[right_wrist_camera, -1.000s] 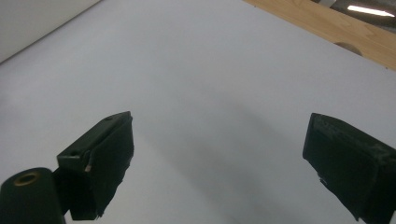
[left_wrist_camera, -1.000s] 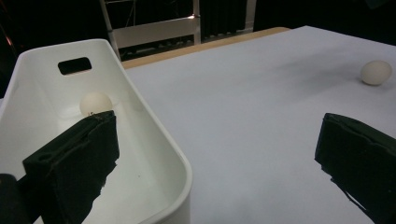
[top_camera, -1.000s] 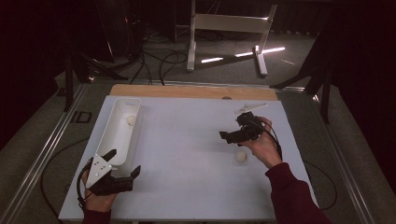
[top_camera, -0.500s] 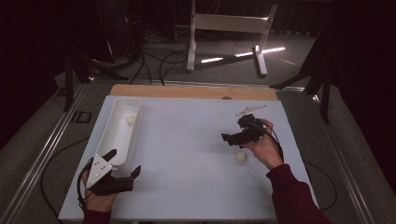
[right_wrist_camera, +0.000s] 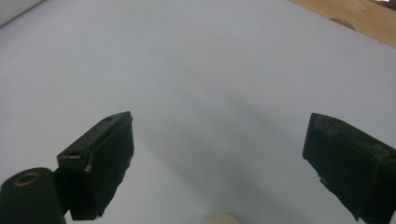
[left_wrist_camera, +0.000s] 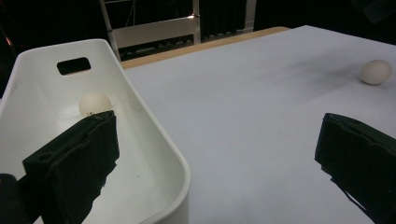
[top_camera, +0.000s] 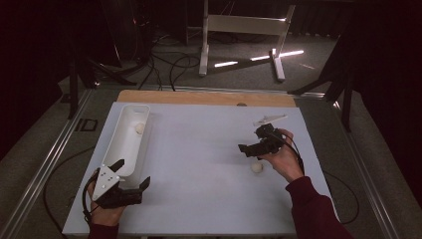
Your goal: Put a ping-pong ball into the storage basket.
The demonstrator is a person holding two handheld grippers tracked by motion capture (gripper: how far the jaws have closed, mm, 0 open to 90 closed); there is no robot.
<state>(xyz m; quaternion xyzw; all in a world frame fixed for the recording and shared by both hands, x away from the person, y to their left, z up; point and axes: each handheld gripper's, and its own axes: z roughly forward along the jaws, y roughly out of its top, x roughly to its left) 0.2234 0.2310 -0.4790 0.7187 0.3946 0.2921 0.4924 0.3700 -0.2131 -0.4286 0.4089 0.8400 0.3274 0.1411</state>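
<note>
Dark floor strewn with cables and a white metal stand is seen beyond the table, whose white top is edged at the far side by a wooden strip.

Along the left side of the table a long white bin is set, with a handle slot cut in its far wall. One pale ball lies inside it, towards the far end; nothing else is seen in the bin.

A second ball rests on the bare surface at the right, well apart from the bin. The right gripper is held just above and beyond it, jaws spread wide and empty; in the right gripper view the ball's top is caught at the bottom edge, between the jaws but nearer than their tips. The pick-up is judged to be the step in hand. For a sure grasp the gripper should be drawn back and lowered until the ball sits level between the pads, then closed gently and squarely, since a round ball is likely to roll if nudged from one side.

The left gripper is rested at the bin's near end, jaws wide, nothing held.
</note>
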